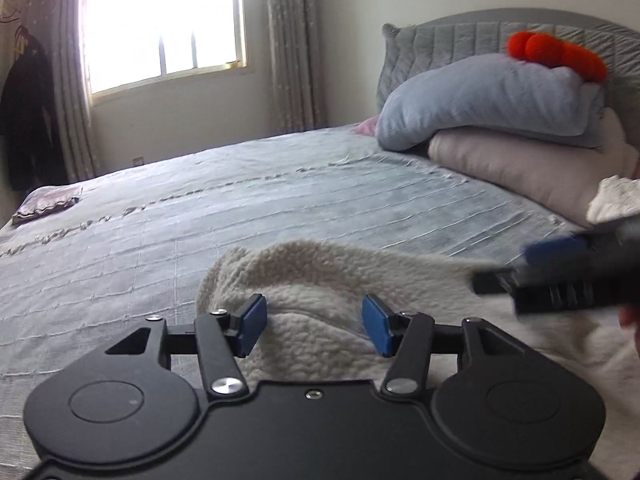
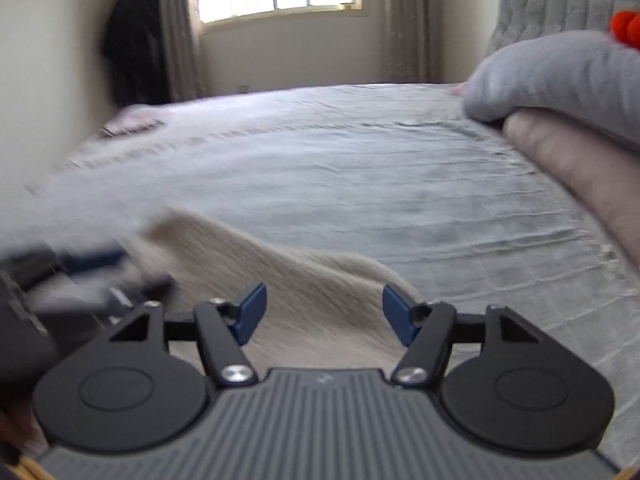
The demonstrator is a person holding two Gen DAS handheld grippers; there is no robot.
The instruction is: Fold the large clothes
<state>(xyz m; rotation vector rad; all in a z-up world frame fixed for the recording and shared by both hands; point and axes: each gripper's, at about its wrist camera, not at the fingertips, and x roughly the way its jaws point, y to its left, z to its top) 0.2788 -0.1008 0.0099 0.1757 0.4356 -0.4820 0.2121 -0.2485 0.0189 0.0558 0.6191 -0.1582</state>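
We see the cream fleece garment (image 1: 320, 280) bunched at the near edge of the bed (image 1: 280, 200), directly ahead of both tools. Left tool (image 1: 314, 326) is wide open, holding nothing, pads straddling a raised fold just beyond them. Right tool (image 2: 324, 316) is also wide open and empty, garment (image 2: 304, 280) ahead of it. The garment's long axis runs along the near edge, toward the pillows (image 1: 500, 96). We judge the left tool nearer to the fold, right view blurred.

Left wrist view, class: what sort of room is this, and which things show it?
Most likely a home bedroom: a wide bed with a padded grey headboard, stacked pillows at its head, and a curtained window.
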